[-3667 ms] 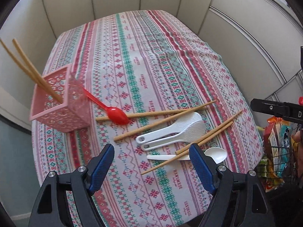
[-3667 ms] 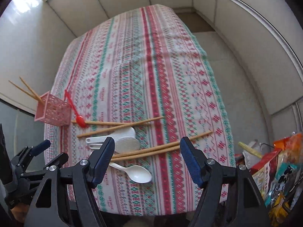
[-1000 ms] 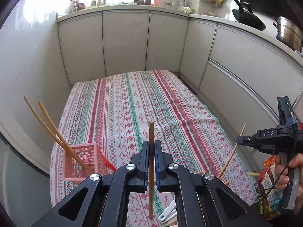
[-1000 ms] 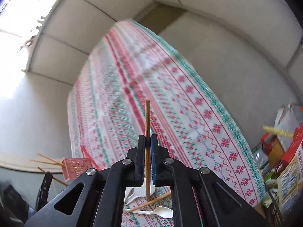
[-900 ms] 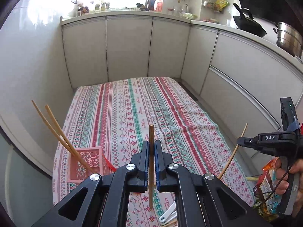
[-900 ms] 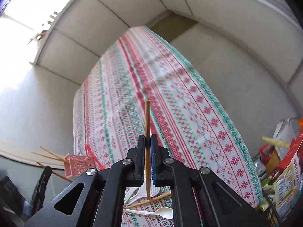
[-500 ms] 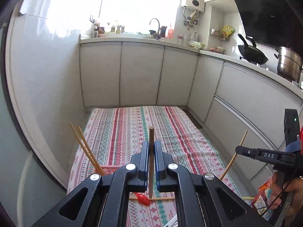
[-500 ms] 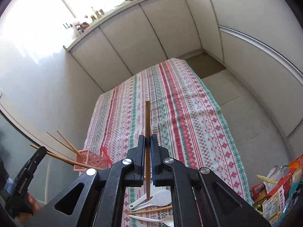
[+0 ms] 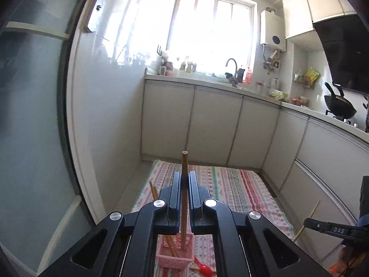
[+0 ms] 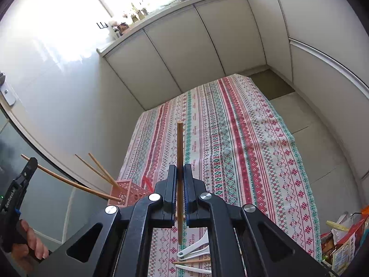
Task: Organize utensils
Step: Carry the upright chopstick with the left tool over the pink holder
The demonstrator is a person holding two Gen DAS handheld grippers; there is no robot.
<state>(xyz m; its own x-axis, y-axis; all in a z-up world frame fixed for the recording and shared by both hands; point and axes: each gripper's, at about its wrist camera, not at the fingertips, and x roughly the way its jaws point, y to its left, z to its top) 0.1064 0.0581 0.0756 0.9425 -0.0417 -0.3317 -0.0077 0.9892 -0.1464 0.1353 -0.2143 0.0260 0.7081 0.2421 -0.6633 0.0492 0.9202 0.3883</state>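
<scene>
- Between the jaws of the left gripper [image 9: 183,180] a wooden chopstick [image 9: 184,198] is clamped, seen upright in the left wrist view; its top end stands above the jaw tips and its lower end points down towards the pink basket [image 9: 175,255].
- Left jaws are recorded as clenched on that chopstick, with the pads pressed flat against both of its sides.
- Two further chopsticks [image 9: 169,242] are seen leaning inside the pink basket, which stands on the desk [image 9: 242,191] under a striped patterned cloth.
- A red spoon [image 9: 204,269] is noted on the cloth just beside the basket.
- Between the jaws of the right gripper [image 10: 180,173] a second chopstick [image 10: 180,161] is gripped in the same manner, one end beyond the jaw tips and the other end below the pads.
- Right jaws are likewise clenched on their chopstick.
- White spoons [image 10: 196,249] and another chopstick [image 10: 191,262] are seen lying flat on the cloth below the right gripper.
- In the right wrist view the left gripper's chopstick is seen with its lower tip at the basket's rim; whether the tip is inside cannot be told.
</scene>
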